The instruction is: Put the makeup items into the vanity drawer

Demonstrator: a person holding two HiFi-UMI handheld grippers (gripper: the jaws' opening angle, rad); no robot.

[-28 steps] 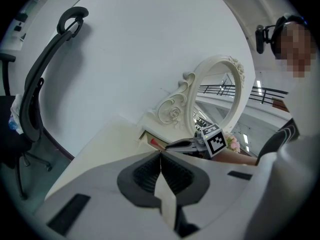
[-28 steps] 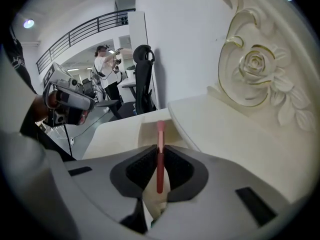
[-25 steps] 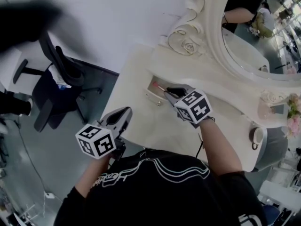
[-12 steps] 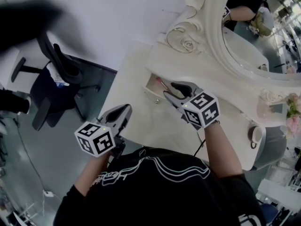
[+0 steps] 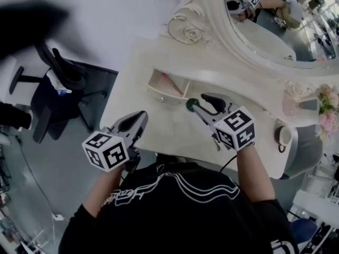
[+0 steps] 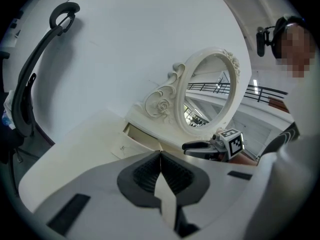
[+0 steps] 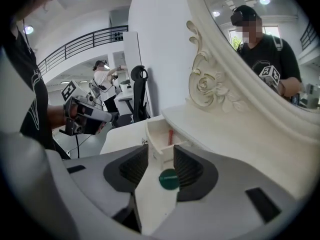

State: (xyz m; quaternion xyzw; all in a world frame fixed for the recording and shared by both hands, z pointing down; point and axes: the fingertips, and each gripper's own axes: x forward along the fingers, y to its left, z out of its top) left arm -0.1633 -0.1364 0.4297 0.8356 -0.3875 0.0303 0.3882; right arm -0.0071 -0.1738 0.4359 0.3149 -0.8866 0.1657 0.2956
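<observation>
The small white vanity drawer [image 5: 165,88] stands pulled out under the mirror shelf, and a thin pink-red makeup stick [image 5: 172,83] lies inside it. Back from the drawer, my right gripper [image 5: 200,105] hangs open above the tabletop; its jaws have just been opening. A small round dark-green item [image 5: 190,106] rests on the table at its tips. In the right gripper view this green item [image 7: 169,179] shows in the gap between the jaws, with no pad pressing on it, and the drawer [image 7: 159,138] lies beyond. My left gripper [image 5: 141,119] is shut and empty at the table's near left edge.
An ornate white oval mirror [image 5: 265,41] rises behind the shelf. At the right end stand a white cup [image 5: 286,137], a clear glass piece [image 5: 296,106] and pink flowers [image 5: 328,110]. A black office chair [image 5: 55,83] stands on the floor left of the table [image 5: 132,83].
The right gripper let go of the pink-red stick in the drawer, opened, and pulled back up and toward me. The green item now shows at its tips. The left gripper shifted slightly.
</observation>
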